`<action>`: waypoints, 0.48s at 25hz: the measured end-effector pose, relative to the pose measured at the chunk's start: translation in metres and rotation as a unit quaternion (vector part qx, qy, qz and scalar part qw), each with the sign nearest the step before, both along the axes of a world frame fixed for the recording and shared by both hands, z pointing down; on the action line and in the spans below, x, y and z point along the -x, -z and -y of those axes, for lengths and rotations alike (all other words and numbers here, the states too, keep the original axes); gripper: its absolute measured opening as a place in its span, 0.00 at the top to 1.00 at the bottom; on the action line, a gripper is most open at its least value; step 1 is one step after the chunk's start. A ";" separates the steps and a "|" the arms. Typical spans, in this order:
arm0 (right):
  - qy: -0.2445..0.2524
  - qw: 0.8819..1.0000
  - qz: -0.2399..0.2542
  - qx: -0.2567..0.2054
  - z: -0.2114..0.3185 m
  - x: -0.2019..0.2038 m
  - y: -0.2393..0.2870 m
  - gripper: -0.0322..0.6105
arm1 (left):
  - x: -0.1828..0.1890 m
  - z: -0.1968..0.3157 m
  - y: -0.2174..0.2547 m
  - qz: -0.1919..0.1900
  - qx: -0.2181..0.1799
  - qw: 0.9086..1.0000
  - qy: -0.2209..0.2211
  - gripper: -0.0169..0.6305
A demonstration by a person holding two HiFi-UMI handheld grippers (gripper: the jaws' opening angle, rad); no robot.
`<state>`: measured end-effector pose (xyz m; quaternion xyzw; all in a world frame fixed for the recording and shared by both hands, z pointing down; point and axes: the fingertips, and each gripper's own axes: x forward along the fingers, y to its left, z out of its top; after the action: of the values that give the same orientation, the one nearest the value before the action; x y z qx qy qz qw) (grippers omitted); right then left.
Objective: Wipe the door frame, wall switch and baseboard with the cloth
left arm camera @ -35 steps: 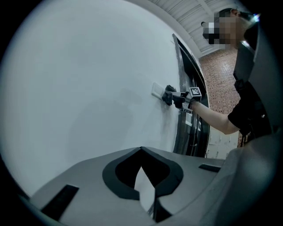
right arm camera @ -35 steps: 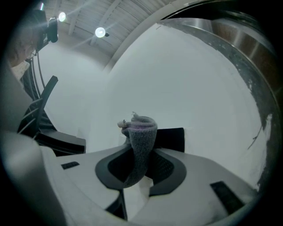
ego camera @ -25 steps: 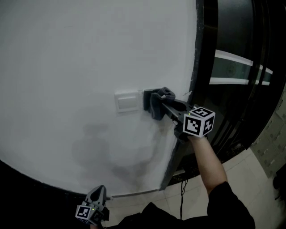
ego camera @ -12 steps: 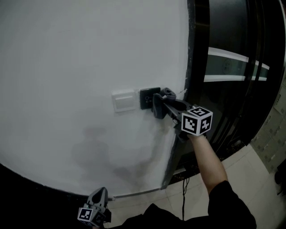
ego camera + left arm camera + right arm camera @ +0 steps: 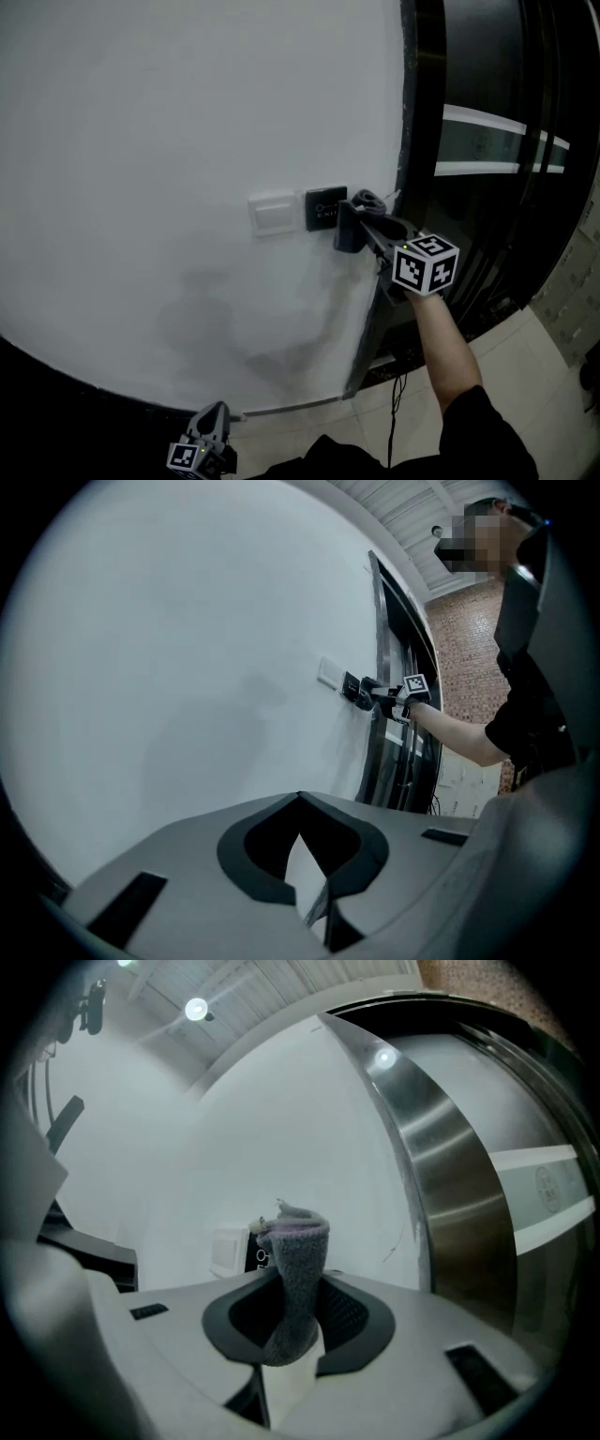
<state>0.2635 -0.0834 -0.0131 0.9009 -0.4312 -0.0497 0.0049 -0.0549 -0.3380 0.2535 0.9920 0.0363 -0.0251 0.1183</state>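
Observation:
A grey cloth (image 5: 351,225) is clamped in my right gripper (image 5: 362,225), which is shut on it and holds it against the white wall, just right of a black panel (image 5: 325,208). A white wall switch (image 5: 274,214) sits left of that panel. The dark door frame (image 5: 410,141) runs down right of the cloth. In the right gripper view the cloth (image 5: 294,1279) stands up between the jaws, with the switch (image 5: 229,1251) behind it. My left gripper (image 5: 202,448) hangs low, shut and empty, near the dark baseboard (image 5: 56,380).
A glass door with pale stripes (image 5: 497,141) lies beyond the frame. A cable (image 5: 394,398) trails on the tiled floor (image 5: 525,375) at the frame's foot. The person's arm (image 5: 459,733) reaches across in the left gripper view.
The right gripper has slid the cloth to the right, off the black panel, which now shows in full. The left gripper stays low.

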 end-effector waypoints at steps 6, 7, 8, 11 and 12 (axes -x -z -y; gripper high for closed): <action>0.058 0.996 -0.050 0.040 0.050 0.050 0.014 0.81 | 0.012 0.010 -0.001 0.000 -0.003 1.000 0.011 0.97; 0.069 0.995 -0.054 0.048 0.062 0.056 0.015 0.81 | 0.014 0.011 0.000 -0.001 -0.006 1.000 0.013 0.97; 0.079 0.994 -0.056 0.054 0.074 0.061 0.014 0.81 | 0.017 0.012 0.002 -0.002 -0.009 1.000 0.015 0.97; 0.106 0.990 -0.055 0.070 0.109 0.073 0.010 0.81 | 0.026 0.015 0.005 -0.006 -0.018 1.000 0.021 0.97; 0.115 0.989 -0.054 0.073 0.119 0.075 0.008 0.81 | 0.028 0.016 0.006 -0.006 -0.019 1.000 0.025 0.97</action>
<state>0.1887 -0.2023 -0.0212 0.8385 -0.5335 -0.0662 0.0884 -0.0828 -0.3543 0.2472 0.9945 0.0131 -0.0335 0.0988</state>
